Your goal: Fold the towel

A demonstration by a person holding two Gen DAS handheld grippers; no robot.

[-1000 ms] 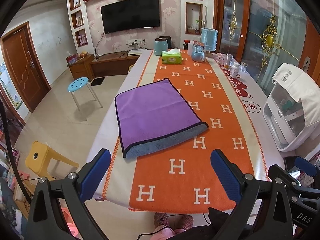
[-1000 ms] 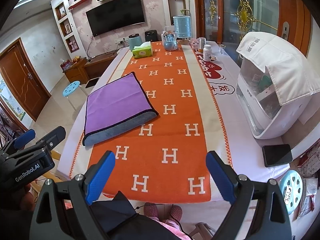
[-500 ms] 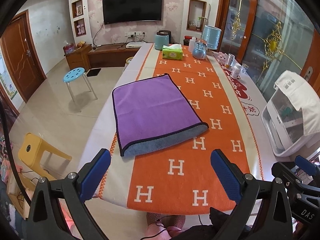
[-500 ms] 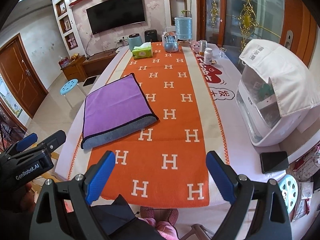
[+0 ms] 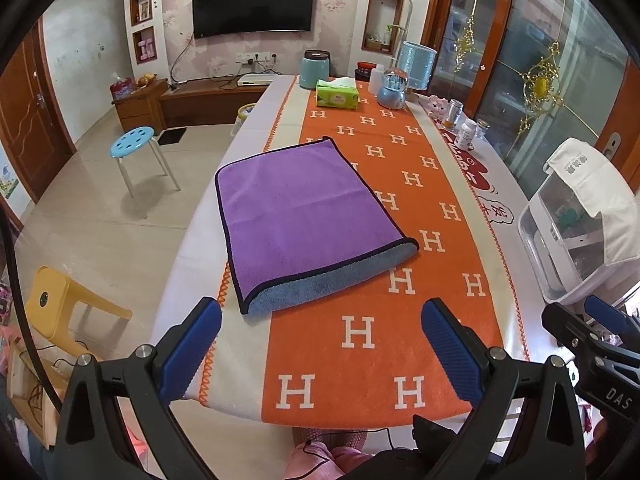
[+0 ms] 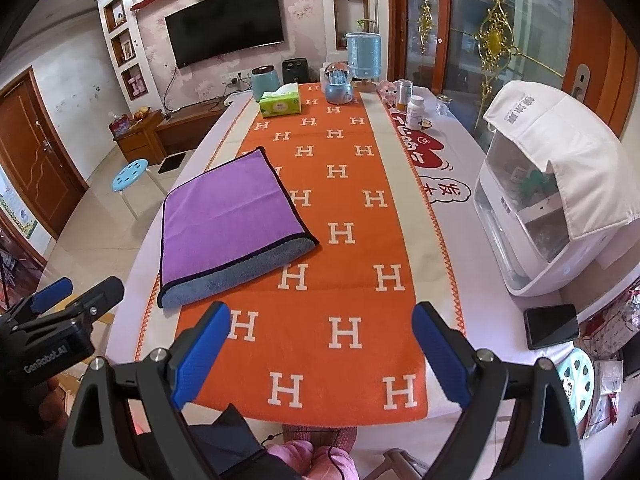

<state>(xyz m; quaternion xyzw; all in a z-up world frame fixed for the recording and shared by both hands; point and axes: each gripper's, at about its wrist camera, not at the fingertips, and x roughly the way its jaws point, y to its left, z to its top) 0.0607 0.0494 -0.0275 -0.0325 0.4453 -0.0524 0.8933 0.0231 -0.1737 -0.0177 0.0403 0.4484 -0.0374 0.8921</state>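
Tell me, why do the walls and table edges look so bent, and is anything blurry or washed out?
Left wrist view: a fisheye lens bows the table and rings the picture in black; the towel is sharp in even light. Right wrist view: same bending; glare on the glass door; the towel casts only a soft shadow.

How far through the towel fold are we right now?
One fold looks done: the purple towel lies doubled on the orange table runner, grey underside showing at its near edge. Nothing is in hand: left gripper and right gripper are open, short of it. Any further fold remains.
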